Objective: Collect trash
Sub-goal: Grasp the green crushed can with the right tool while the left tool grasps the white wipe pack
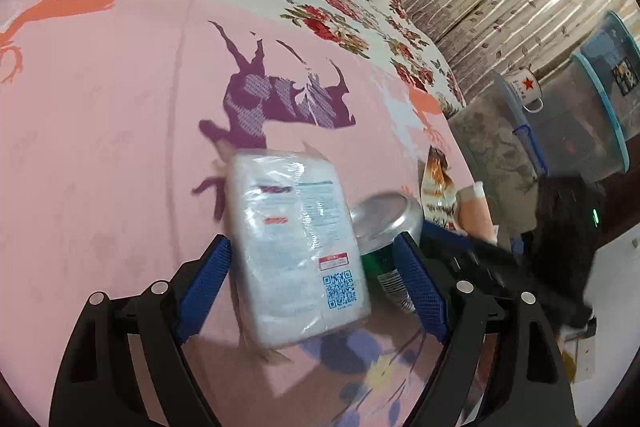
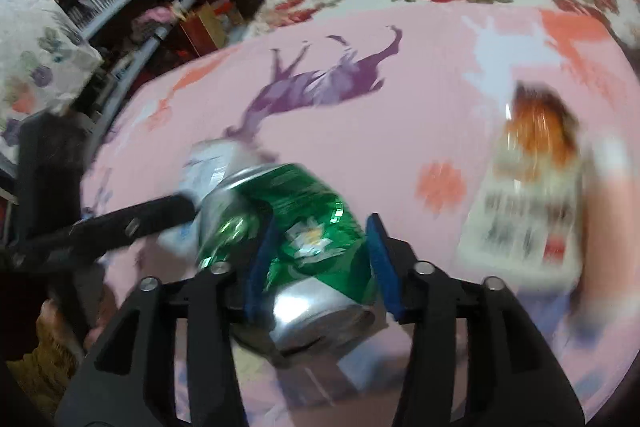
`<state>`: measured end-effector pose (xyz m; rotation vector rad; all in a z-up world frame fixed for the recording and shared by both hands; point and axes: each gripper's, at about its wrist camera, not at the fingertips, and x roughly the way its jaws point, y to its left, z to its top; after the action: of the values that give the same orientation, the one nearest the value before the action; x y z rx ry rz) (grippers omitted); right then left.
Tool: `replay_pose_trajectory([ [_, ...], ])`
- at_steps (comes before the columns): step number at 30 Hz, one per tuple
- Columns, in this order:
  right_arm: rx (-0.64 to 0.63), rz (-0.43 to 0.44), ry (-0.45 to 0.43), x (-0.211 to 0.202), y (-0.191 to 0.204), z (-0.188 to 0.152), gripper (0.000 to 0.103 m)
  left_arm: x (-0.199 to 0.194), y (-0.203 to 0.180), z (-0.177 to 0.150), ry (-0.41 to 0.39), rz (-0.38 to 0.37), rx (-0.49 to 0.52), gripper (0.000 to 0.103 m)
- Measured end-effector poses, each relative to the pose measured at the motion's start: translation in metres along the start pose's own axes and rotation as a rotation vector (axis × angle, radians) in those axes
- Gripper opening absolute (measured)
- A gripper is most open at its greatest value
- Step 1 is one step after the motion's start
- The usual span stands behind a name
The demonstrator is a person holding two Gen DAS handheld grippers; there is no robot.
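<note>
Blue pads of the left gripper stand wide apart and loose. They straddle a white tissue pack without pressing it: the left pad sits just beside the pack's edge and the right pad stands clear of it. The pack lies flat on the pink sheet, its long axis running from about 11 o'clock to 5 o'clock, nearly in line with the fingers, so closing would catch it across its narrow width. At 2 o'clock from the pack, touching or almost touching it, is a green can, wedged between the pack and the left gripper's right pad. The right gripper has that can between its pads, silver end toward the camera, the body slanting away toward 10 o'clock. The view is smeared and the can bulges past the left pad, so I cannot tell whether the pads clamp it or only flank it. Further out, at 2 o'clock in the right view, a snack wrapper lies on the sheet, well clear of both. Each gripper appears matched to its nearest item, left to the pack and right to the can. The risk, as I judge it, is the left gripper's right pad nudging the can as it closes.
</note>
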<state>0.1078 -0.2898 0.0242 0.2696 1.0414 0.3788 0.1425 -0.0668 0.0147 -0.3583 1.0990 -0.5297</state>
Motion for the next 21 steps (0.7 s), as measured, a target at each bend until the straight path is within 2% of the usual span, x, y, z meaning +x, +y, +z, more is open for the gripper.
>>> replay_pose_trajectory([
  [2, 0.014, 0.062, -0.029, -0.011, 0.008, -0.025, 0.057, -0.008, -0.001, -0.009, -0.002, 0.017, 0.026, 0.078],
  [4, 0.072, 0.183, -0.044, -0.020, 0.013, -0.051, 0.057, -0.012, -0.001, -0.020, 0.022, 0.027, 0.045, 0.078],
  [7, 0.126, 0.267, -0.074, -0.027, 0.019, -0.083, 0.057, -0.020, -0.005, -0.038, 0.021, 0.058, 0.096, 0.077],
  [9, 0.138, 0.296, -0.097, -0.031, 0.020, -0.096, 0.057, -0.022, -0.007, -0.045, 0.017, 0.093, 0.122, 0.078],
  [13, 0.224, 0.355, -0.104, -0.031, 0.005, -0.100, 0.057, -0.022, -0.009, -0.040, 0.026, 0.109, 0.113, 0.078],
  [21, 0.335, 0.363, -0.187, -0.050, -0.026, -0.103, 0.056, -0.006, -0.022, -0.011, 0.036, 0.169, 0.141, 0.079],
])
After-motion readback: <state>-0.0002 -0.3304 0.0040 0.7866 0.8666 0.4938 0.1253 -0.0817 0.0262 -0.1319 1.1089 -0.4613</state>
